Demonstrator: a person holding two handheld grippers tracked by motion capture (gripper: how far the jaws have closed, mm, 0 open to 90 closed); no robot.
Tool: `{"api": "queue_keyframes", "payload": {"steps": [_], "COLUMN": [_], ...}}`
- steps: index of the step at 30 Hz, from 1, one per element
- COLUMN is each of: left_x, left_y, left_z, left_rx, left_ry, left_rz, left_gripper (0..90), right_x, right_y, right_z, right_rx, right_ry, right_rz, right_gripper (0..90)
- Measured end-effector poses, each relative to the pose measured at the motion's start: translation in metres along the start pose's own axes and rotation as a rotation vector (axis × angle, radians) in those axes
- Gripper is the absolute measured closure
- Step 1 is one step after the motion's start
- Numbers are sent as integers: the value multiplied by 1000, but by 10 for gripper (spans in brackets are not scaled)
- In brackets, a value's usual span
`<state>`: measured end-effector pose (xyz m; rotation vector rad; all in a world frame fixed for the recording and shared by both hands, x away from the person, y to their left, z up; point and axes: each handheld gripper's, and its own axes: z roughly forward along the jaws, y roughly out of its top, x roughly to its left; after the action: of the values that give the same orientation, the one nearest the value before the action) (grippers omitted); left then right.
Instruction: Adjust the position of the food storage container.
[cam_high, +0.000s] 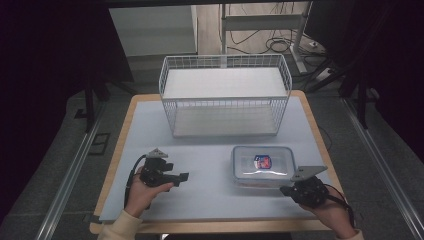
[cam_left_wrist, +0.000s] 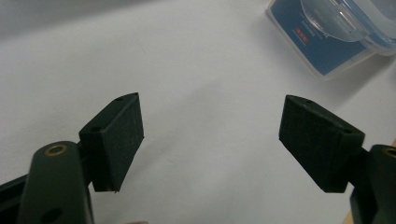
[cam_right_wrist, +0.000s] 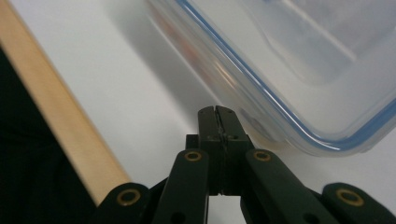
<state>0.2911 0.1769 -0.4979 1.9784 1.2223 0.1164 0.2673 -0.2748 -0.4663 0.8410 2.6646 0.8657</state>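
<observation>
With its jaws clenched empty beside the clear, blue-sealed plastic food box (cam_high: 262, 165), the right gripper (cam_right_wrist: 218, 116) should spread before grasping, while the left gripper (cam_left_wrist: 210, 135) waits released.

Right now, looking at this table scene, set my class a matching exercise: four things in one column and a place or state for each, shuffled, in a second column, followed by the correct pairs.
Things
1. left gripper
2. right gripper
3. wire basket
4. lidded plastic container

Places or states
A. stands at the far side of the table, with nothing in it
B. jaws shut, tips beside the container's near corner
C. lies flat on the white table top, lid on, blue seal round the rim
D. jaws open, nothing between them

Pairs: 1-D, 2-B, 3-A, 4-C
</observation>
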Motion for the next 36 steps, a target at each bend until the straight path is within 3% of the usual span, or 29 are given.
{"api": "queue_keyframes", "payload": {"steps": [4,7,12,13,16,18,23,27,29,36], "left_x": [1,2,3,3,4,5,4,5,6,5], "left_y": [1,1,1,1,1,1,1,0,0,0], "left_z": [-1,-3,-4,-4,-3,-3,-3,-3,-3,-2], "left_rx": [-6,-14,-19,-20,-20,-19,-21,-22,-22,-18], "left_ry": [0,3,4,4,9,12,11,13,13,16], "left_rz": [-4,-6,-9,-10,-8,-8,-2,-5,-8,-6], "left_gripper": [218,218,218,217,216,215,212,210,210,210], "right_x": [-2,-17,-55,-68,-77,-92,-100,-100,-99,-98], "right_y": [18,32,41,41,40,35,26,20,16,11], "right_z": [-23,-31,-24,-21,-20,-16,-7,4,8,18], "right_rx": [-54,-79,-92,-101,-97,-64,-46,6,38,76], "right_ry": [-34,-55,-117,-140,-158,-213,-214,-210,-199,-166], "right_rz": [-8,45,134,165,196,230,250,250,252,254], "right_gripper": [900,900,900,900,900,900,900,900,900,900]}}
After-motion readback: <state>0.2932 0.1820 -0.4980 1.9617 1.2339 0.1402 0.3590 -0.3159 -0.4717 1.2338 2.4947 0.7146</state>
